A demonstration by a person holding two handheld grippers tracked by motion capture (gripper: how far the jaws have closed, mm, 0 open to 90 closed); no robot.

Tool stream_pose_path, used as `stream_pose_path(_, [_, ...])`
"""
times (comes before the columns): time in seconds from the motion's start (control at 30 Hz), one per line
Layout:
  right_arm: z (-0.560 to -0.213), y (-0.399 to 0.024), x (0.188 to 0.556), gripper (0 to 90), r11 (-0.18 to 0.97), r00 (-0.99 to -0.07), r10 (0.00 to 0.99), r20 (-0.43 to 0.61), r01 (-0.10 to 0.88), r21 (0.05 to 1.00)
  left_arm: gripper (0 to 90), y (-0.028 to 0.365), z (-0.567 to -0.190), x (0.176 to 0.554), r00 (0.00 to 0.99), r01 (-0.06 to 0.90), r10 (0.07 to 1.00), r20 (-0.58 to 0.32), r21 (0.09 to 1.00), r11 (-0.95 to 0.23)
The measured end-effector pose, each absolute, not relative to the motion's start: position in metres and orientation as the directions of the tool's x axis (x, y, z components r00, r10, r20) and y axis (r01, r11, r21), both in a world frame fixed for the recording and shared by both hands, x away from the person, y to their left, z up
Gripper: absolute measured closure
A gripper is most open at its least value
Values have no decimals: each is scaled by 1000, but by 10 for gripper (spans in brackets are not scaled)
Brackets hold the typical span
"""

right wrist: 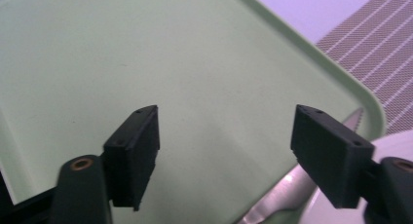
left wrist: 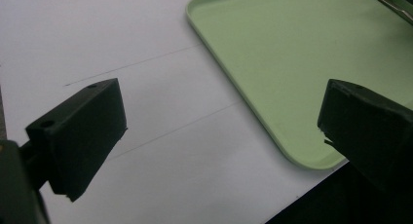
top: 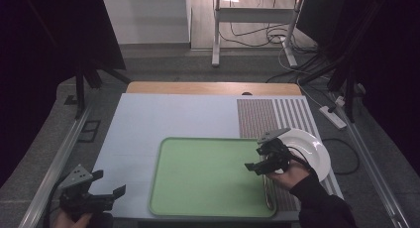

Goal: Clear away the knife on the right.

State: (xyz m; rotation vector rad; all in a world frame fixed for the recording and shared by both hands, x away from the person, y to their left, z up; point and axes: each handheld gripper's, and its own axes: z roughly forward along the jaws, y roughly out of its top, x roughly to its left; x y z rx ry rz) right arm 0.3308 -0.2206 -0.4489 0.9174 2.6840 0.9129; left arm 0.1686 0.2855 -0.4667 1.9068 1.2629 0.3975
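Left tool (top: 106, 184) sits at the table's near-left corner, jaws wide, nothing between them. From its own view (left wrist: 219, 131) it hangs over the white mat (left wrist: 122, 48), with the tray's (left wrist: 272, 63) near-left corner just to one side.

Right tool (top: 255, 160) is over the tray's (top: 208, 176) right edge, jaws wide too, nothing held. In its view (right wrist: 224, 151) both pads frame bare green tray (right wrist: 146, 63).

Knife (top: 268, 191) lies along the tray's right rim, near the table's near-right corner; in the right tool's view its blade (right wrist: 287, 195) shows just below the jaws, serrated tip (right wrist: 358, 117) by the rim. Can't tell if it rests inside the tray or on the rim.

White plate (top: 309, 148) sits on the striped placemat (top: 270, 114) at the table's right edge, just beside the tray, behind my right hand (top: 289, 176). Left hand (top: 69, 219) is at the near edge.
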Motion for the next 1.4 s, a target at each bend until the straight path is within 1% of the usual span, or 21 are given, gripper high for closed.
stream_pose_path(0.1, [-448, -225, 332, 218, 613, -792, 608, 51, 510, 604, 36, 285, -467, 169, 453, 627, 877, -161, 757, -185])
stream_pose_path(0.17, [-449, -228, 332, 178, 607, -790, 610, 53, 510, 610, 36, 285, -467, 169, 453, 627, 877, -160, 757, -185])
stream_pose_path(0.2, [-449, -228, 332, 178, 607, -790, 610, 53, 510, 610, 36, 285, -467, 169, 453, 627, 877, -160, 757, -185])
stream_pose_path(0.23, [-449, -229, 331, 122, 610, -788, 614, 43, 509, 607, 37, 285, -467, 169, 452, 627, 877, -161, 757, -184])
stream_pose_path(0.3, [-449, -231, 331, 105, 617, -787, 617, 31, 507, 603, 36, 286, -467, 169, 453, 627, 877, -162, 757, -184])
stream_pose_path(0.4, [-450, -234, 331, 28, 613, -783, 622, 25, 507, 606, 37, 285, -467, 169, 453, 627, 877, -161, 757, -185])
stream_pose_path(0.5, [-452, -236, 331, 0, 604, -777, 629, 25, 508, 614, 37, 285, -467, 169, 453, 627, 877, -161, 757, -185])
stream_pose_path(0.67, [-454, -240, 331, 0, 592, -766, 642, 31, 521, 615, 37, 285, -467, 169, 452, 627, 877, -161, 756, -185])
stream_pose_path(0.77, [-456, -242, 328, 0, 597, -758, 652, 8, 519, 612, 36, 285, -467, 169, 452, 628, 877, -161, 756, -185])
stream_pose_path(1.13, [-457, -251, 319, 0, 587, -745, 667, -2, 524, 617, 37, 285, -467, 169, 452, 628, 877, -161, 756, -184])
stream_pose_path(1.3, [-456, -260, 312, 0, 595, -735, 677, -33, 520, 613, 36, 285, -467, 169, 451, 629, 877, -162, 756, -184])
stream_pose_path(1.4, [-456, -265, 310, 0, 584, -723, 690, -34, 529, 616, 37, 285, -467, 169, 451, 629, 878, -161, 755, -185])
